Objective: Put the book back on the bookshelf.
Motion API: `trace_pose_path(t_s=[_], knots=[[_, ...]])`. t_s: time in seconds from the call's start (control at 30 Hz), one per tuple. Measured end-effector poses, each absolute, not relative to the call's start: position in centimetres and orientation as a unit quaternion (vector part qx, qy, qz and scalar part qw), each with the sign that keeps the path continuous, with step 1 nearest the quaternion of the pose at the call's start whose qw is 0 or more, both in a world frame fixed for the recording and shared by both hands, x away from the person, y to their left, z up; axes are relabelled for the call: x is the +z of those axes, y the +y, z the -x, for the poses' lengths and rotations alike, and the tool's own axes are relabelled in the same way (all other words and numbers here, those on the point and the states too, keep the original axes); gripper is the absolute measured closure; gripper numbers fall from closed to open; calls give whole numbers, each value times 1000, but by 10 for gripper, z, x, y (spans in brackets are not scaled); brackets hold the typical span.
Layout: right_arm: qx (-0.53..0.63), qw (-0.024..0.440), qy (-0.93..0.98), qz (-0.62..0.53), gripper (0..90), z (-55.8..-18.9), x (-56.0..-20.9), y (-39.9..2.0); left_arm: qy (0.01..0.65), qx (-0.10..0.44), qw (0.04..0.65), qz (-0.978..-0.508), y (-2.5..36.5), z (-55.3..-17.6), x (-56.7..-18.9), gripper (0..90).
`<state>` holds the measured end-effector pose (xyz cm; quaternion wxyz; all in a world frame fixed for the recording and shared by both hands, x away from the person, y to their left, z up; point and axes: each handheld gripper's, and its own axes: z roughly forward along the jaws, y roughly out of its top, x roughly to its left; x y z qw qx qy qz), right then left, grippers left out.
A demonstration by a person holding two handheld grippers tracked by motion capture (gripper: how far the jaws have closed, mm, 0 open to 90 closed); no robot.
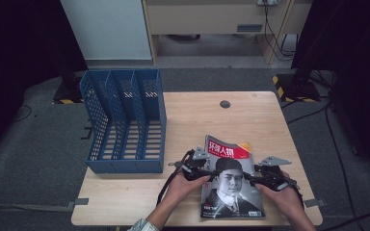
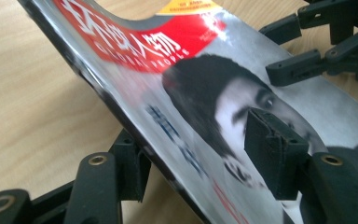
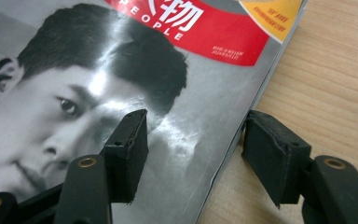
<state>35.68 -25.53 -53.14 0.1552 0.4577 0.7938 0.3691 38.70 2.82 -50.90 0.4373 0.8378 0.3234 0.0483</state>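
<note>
A magazine (image 1: pixel 231 185) with a red title band and a portrait cover lies near the front edge of the wooden table (image 1: pixel 197 115). My left gripper (image 1: pixel 211 177) is at the magazine's left edge. In the left gripper view that edge of the magazine (image 2: pixel 168 93) is raised and slants between the jaws of my left gripper (image 2: pixel 198 140), one jaw under it and one over the cover, with room to spare. My right gripper (image 1: pixel 248 180) is at the right edge. The jaws of my right gripper (image 3: pixel 198 123) straddle the edge of the magazine (image 3: pixel 177 60), one over the cover and one over bare wood, and they stand open.
A blue three-slot file rack (image 1: pixel 125 120) stands on the table's left side. A round cable hole (image 1: pixel 225 104) sits near the far edge. The right gripper (image 2: pixel 317 51) appears at the top right of the left gripper view. Cabinets and cables lie beyond the table.
</note>
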Motion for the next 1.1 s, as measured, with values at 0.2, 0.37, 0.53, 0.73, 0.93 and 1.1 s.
trace_pose_path(t_s=[0.2,0.37,0.53,0.73,0.93,1.1], knots=[[377,152,790,-458,469,-358,-532,-259,327,35,428,-842,18,-408,-503,430],[382,159,786,-458,494,-357,-533,-260,321,32,424,-846,11,-417,-495,433],[387,159,785,-458,517,-357,-534,-262,311,34,422,-851,4,-422,-490,435],[396,156,783,-453,534,-358,-536,-261,298,38,415,-859,-1,-428,-488,434],[401,156,786,-444,538,-358,-536,-257,304,35,417,-856,-1,-434,-492,435],[400,155,787,-442,539,-358,-536,-257,302,33,419,-856,-2,-435,-494,439]])
